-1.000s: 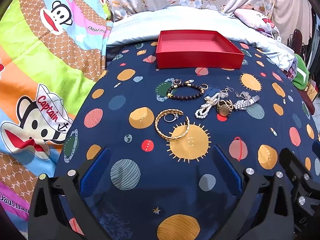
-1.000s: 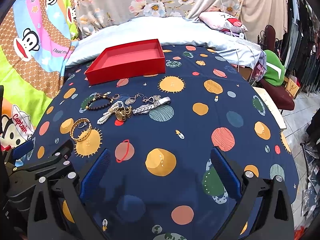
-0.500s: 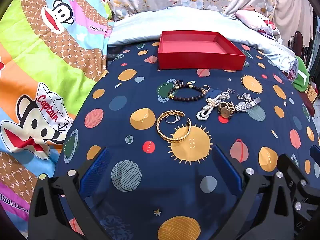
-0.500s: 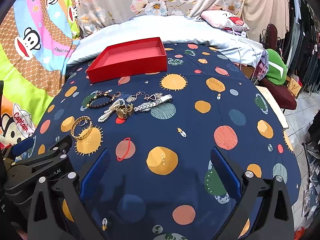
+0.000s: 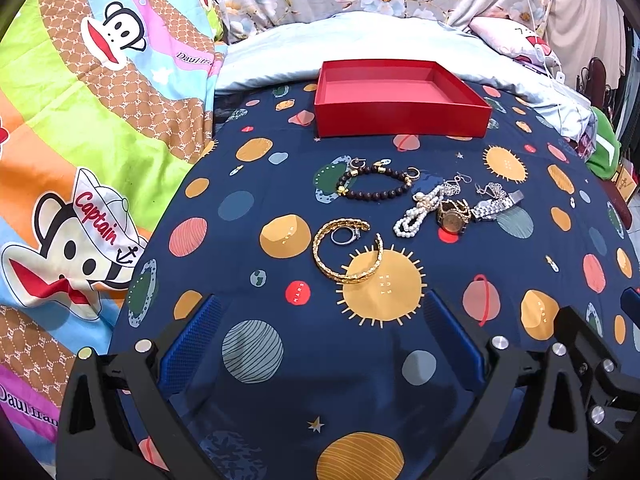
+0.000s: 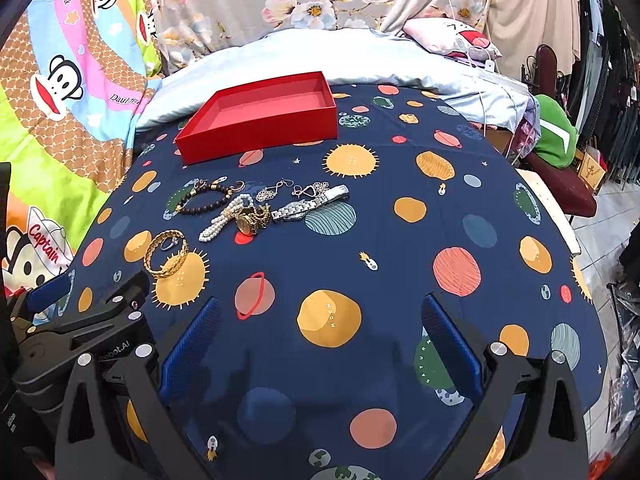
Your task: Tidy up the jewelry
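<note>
An empty red box (image 5: pixel 400 100) stands at the far side of the navy planet-print cloth; it also shows in the right wrist view (image 6: pixel 260 116). In front of it lie a dark bead bracelet (image 5: pixel 374 188), a pearl strand (image 5: pixel 416 214), a gold watch (image 5: pixel 452 218), a silver watch band (image 5: pixel 496 206), a gold bangle (image 5: pixel 346 256) and a silver ring (image 5: pixel 346 236). My left gripper (image 5: pixel 320 336) is open and empty, just short of the bangle. My right gripper (image 6: pixel 320 340) is open and empty, right of the jewelry; the bangle (image 6: pixel 166 254) is to its left.
A cartoon monkey blanket (image 5: pixel 80 140) lies to the left. A pale blue pillow (image 5: pixel 360 40) lies behind the box. A green bundle and a chair (image 6: pixel 560 152) stand past the right edge of the bed. The left gripper's body (image 6: pixel 60 320) shows in the right wrist view.
Both grippers have drifted slightly back and up, so the jewelry sits a little lower in the views. Nothing has been touched.
</note>
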A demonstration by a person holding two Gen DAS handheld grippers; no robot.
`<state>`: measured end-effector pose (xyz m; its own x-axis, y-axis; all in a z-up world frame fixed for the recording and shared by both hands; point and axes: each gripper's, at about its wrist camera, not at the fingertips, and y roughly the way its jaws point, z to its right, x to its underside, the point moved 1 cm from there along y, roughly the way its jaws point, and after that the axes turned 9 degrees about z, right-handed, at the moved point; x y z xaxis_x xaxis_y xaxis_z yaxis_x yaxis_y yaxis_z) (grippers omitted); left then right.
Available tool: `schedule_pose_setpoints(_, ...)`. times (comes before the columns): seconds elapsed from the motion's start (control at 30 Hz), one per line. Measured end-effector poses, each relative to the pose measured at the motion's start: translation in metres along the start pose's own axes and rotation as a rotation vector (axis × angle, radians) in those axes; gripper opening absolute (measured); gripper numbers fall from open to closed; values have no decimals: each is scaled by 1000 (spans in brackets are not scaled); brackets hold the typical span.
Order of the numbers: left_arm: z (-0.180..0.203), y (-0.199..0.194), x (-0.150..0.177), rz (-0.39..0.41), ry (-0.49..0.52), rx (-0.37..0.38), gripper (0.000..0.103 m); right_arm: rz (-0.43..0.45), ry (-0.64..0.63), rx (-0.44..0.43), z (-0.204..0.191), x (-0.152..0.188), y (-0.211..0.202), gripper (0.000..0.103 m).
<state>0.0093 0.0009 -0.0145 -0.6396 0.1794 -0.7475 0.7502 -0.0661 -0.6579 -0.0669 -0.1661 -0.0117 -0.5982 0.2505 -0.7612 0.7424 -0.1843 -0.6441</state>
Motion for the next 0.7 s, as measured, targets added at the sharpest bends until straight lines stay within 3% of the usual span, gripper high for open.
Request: schedule_pose_setpoints(0.7,-1,5,4,-15,0,-3,98,-2,-3,0,-5,2,1,98)
